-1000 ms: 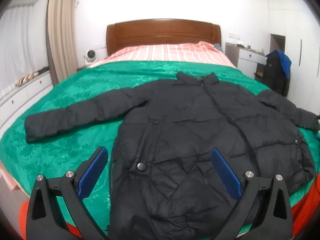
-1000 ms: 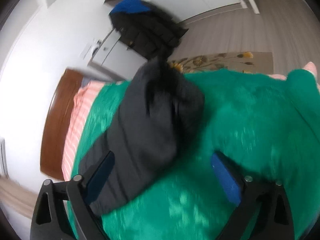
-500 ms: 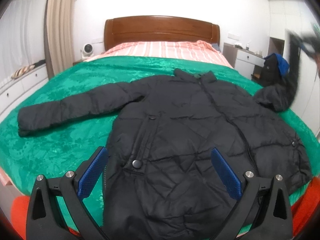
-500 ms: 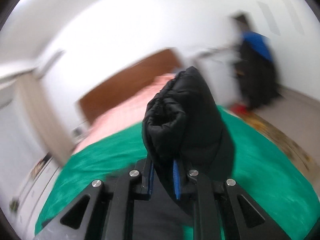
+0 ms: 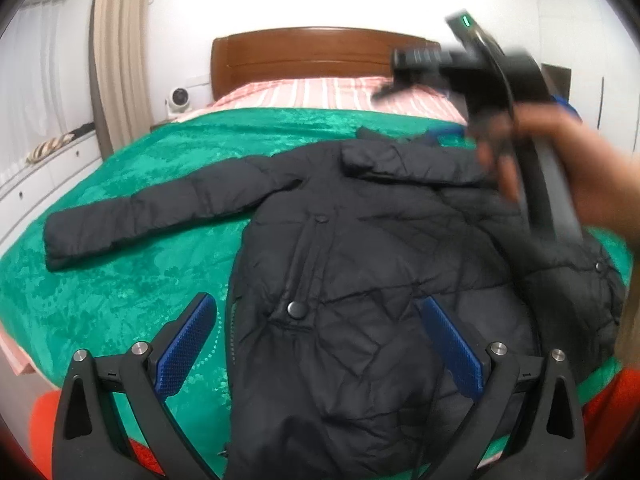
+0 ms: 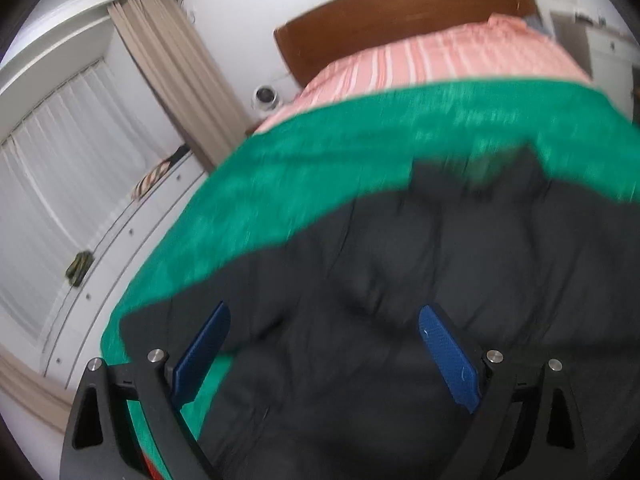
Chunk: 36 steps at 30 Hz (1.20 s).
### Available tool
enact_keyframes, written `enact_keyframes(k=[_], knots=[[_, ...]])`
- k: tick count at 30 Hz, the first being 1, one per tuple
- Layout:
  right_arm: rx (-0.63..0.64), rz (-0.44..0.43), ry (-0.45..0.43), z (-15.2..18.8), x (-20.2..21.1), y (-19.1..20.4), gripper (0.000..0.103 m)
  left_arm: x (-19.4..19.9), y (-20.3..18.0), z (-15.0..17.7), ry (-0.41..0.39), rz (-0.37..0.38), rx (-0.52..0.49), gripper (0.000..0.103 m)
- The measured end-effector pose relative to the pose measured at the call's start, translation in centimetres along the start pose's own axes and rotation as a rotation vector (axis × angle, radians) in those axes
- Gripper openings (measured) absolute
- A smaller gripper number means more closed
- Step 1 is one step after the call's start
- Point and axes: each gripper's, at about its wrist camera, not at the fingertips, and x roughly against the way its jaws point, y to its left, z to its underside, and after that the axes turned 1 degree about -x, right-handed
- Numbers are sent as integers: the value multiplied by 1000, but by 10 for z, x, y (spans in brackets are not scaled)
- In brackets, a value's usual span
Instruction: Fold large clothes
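Note:
A black puffer jacket (image 5: 360,280) lies front up on the green blanket (image 5: 120,288) of a bed. Its left sleeve (image 5: 152,216) stretches out to the left. The other sleeve (image 5: 412,168) lies folded across the chest below the collar. My left gripper (image 5: 320,344) hovers open over the jacket's lower hem, empty. My right gripper (image 6: 326,356) is over the jacket's upper body; its jaws are opening and the blue pads (image 6: 448,356) press on nothing. In the left wrist view a person's hand (image 5: 580,168) carries it, blurred, at the upper right.
A wooden headboard (image 5: 304,56) and striped pink bedding (image 5: 328,92) are at the far end. White drawers (image 5: 36,184) and a curtain (image 5: 116,52) run along the left. A small white fan (image 5: 178,98) stands beside the bed. Something red (image 5: 48,432) shows at the near edge.
The right gripper shut on the right sleeve's cuff, swung it up and across over the jacket, then let go and opened. The sleeve now lies over the chest. The left gripper barely moved.

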Motion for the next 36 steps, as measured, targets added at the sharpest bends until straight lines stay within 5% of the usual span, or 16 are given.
enact_keyframes(k=[4,9,16,36], knots=[[85,4,21,75,28,5,95,1,-2,-1,3,16,4,103],[270,168,-85,153,105,-3,95,5,0,-3,-12,26,21,103],[273,345,-226,225,170,-24,96,0,-6,-5,5,3,29,103],[341,368,-227,239,154,-25,98,-5,-31,8,30,2,-75,103]])
